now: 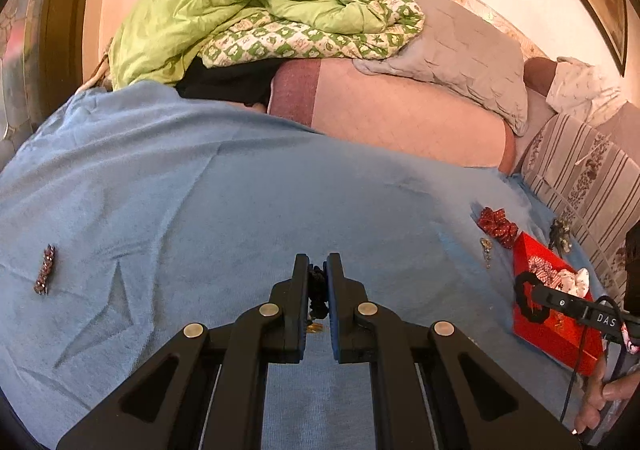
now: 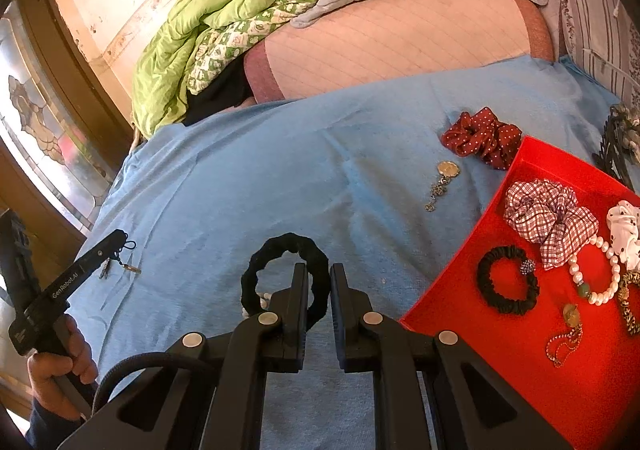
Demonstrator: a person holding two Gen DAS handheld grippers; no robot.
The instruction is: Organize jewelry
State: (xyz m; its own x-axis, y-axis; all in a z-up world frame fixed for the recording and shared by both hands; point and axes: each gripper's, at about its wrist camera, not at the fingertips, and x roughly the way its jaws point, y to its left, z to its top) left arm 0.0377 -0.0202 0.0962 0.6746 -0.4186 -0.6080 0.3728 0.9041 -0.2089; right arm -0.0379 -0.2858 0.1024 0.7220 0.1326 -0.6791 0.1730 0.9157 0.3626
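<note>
Blue bedspread (image 2: 280, 154): red tray (image 2: 520, 362) partly filled; dotted scrunchie (image 2: 482, 138), pendant (image 2: 442, 182) lay outside tray. Right gripper (image 2: 319, 282) clamped black scrunchie (image 2: 264, 266); left gripper (image 1: 318, 270) pinched dark corded trinket (image 1: 316, 290).

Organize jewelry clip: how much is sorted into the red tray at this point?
Done: checked scrunchie, pearl bracelet and others lie in the red tray. In hand: right claw grips a black scrunchie; left claw a dark trinket. Left: spotted scrunchie, pendant, beaded piece.
</note>
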